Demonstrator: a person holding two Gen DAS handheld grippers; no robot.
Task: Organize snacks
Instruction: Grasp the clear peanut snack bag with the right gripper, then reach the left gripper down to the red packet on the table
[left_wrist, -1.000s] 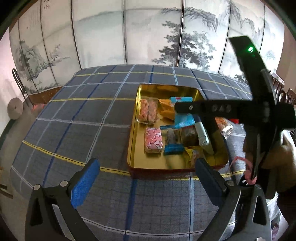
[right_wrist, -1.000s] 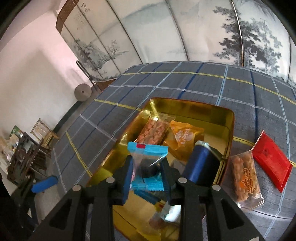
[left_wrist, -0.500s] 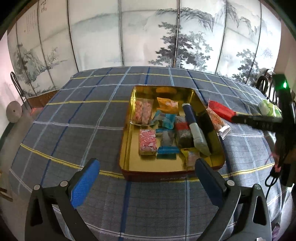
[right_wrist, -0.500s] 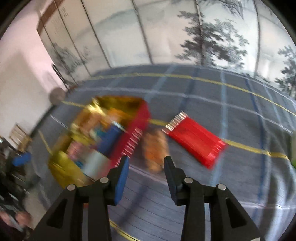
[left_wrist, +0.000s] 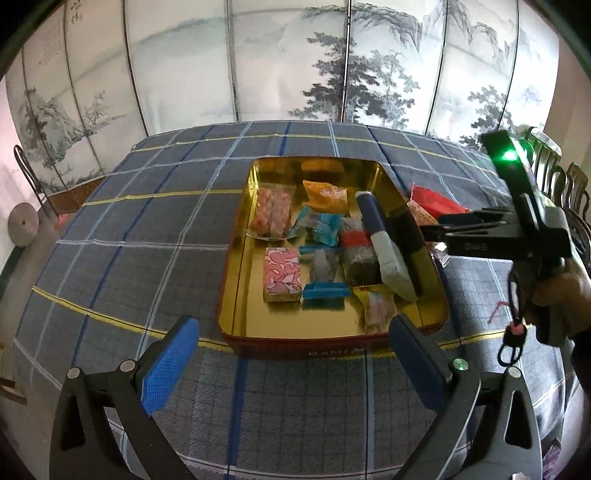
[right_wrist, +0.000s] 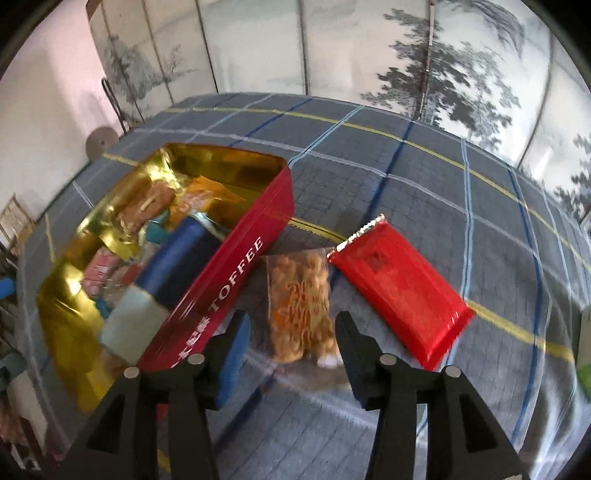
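A red toffee tin (left_wrist: 255, 266) with a gold inside holds several wrapped snacks, among them a blue packet (left_wrist: 325, 229) and a dark blue tube (left_wrist: 373, 218). My left gripper (left_wrist: 291, 354) hangs open in front of the tin's near wall with nothing between its fingers. In the right wrist view a clear packet of orange snacks (right_wrist: 299, 291) lies on the cloth just outside the tin wall (right_wrist: 225, 273), with a red packet (right_wrist: 399, 288) beside it. My right gripper (right_wrist: 291, 325) is over the clear packet. Its jaws are opening and the pads do not press on it.
A blue plaid cloth (left_wrist: 147, 236) covers the table. A folding screen (left_wrist: 288, 66) painted with trees stands behind it. A person's hand (left_wrist: 557, 295) holds the right gripper at the right. Chairs (left_wrist: 565, 177) stand at the far right. A green object (right_wrist: 585, 373) shows at the right edge.
My right gripper has let go of the blue packet in the tin and swung right, out of the tin, down over the clear packet. Its jaws stand wider. The left gripper has stayed put.
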